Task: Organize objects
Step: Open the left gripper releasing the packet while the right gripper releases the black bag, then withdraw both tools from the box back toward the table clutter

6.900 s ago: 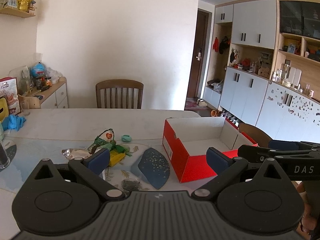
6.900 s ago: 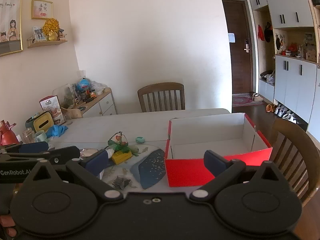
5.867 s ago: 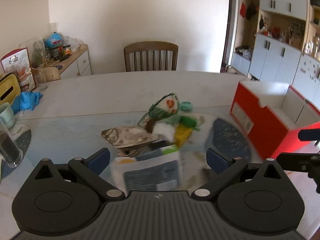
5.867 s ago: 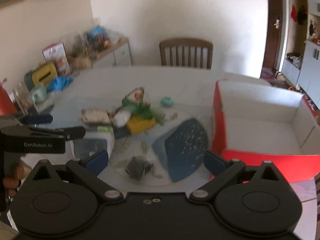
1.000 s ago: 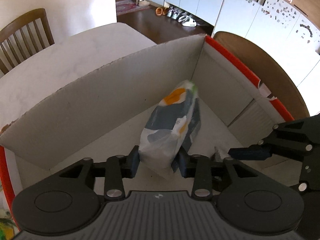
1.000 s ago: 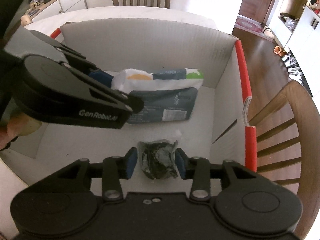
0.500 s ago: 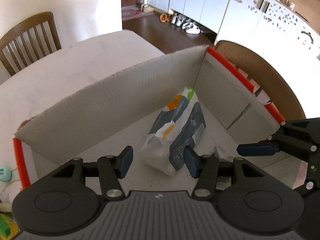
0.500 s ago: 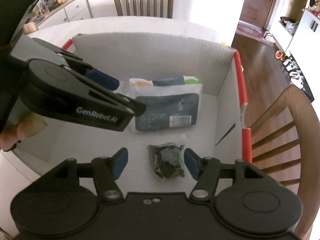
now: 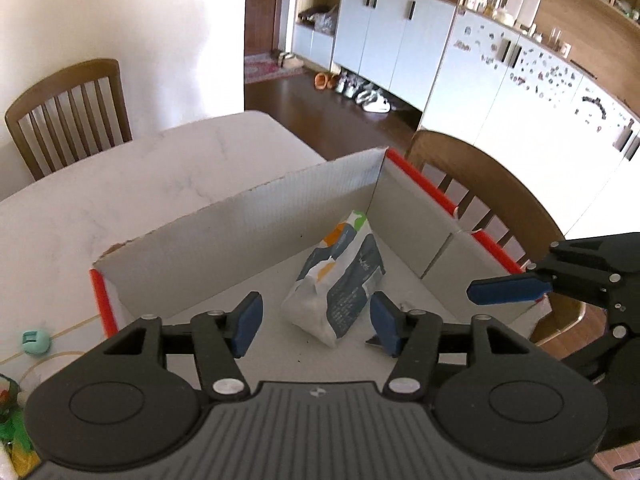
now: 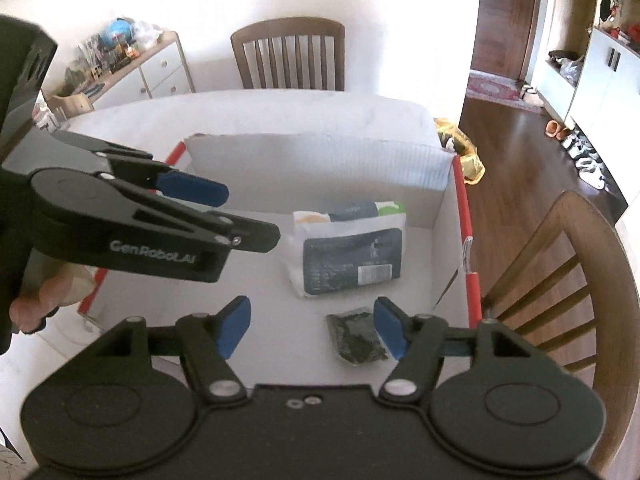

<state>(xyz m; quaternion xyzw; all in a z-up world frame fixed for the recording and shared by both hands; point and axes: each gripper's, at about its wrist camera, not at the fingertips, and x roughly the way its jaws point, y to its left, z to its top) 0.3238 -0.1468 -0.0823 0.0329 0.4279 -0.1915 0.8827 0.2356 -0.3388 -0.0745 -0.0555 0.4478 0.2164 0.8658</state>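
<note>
The red box [image 10: 460, 200] sits on the surface [image 9: 120, 200] beneath both tongs. The tissue pack [image 9: 340, 280] now lies released below the left tongs [image 9: 316, 322], the dark packet [image 10: 356, 340] below the right tongs [image 10: 310, 328]; both are spreading, empty, so two items are stowed.
</note>
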